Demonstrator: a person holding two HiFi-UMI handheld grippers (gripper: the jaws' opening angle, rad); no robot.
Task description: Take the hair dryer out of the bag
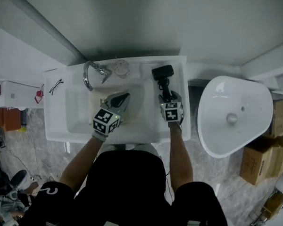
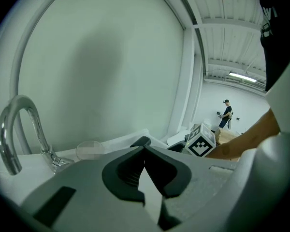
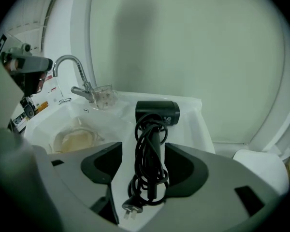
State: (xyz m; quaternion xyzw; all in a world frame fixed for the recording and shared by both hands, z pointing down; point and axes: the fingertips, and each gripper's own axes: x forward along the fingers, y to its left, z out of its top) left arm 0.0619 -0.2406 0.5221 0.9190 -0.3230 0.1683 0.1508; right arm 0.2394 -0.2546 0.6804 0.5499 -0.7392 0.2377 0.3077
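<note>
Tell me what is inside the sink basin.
A crumpled beige bag lies in the basin. In the head view the left tool covers part of it, and whether anything is inside the bag cannot be seen.

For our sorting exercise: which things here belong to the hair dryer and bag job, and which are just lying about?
Job: black corded hair dryer; pale beige bag; open right claw.
Lying about: curved chrome tap; clear glass tumbler; thin black spectacles; white toilet.
</note>
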